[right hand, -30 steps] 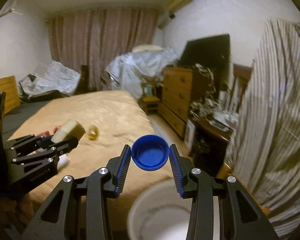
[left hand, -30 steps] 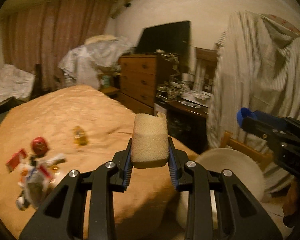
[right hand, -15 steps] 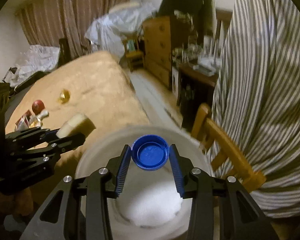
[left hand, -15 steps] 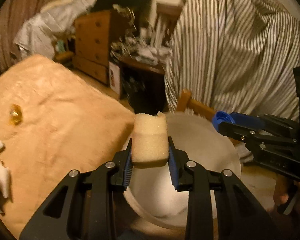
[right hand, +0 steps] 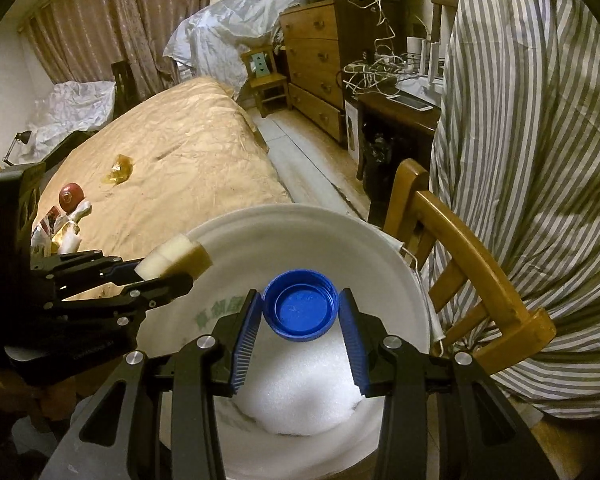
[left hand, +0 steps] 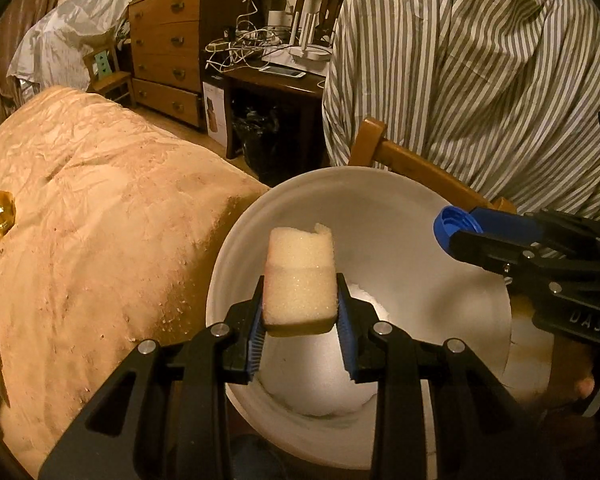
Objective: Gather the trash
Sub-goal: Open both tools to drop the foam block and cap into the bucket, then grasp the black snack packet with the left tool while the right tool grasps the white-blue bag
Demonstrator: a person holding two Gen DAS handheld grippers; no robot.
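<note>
Over a white bucket (right hand: 380, 248) beside the bed (left hand: 100, 200), both claws hang with trash between their pads.

From the left wrist, the left claw (left hand: 300, 312) has a pale sponge (left hand: 300, 276) between its blue pads, which are easing apart while the sponge sits against them; the right claw (left hand: 452, 236) shows from the side with letters "DAS" on its black body. From the right wrist, that right claw (right hand: 300, 312) is clamped on a blue bottle cap (right hand: 300, 304), open side up. Only this view shows green printing on the bucket's inner wall, too blurred to read, and more trash on the bed: a red round thing (right hand: 71, 196) and crumpled wrappers (right hand: 66, 228). White crumpled material (right hand: 300, 396) lies in the bucket's bottom. A wooden chair (right hand: 460, 256) draped in striped cloth (right hand: 540, 160) stands just beside the bucket.
</note>
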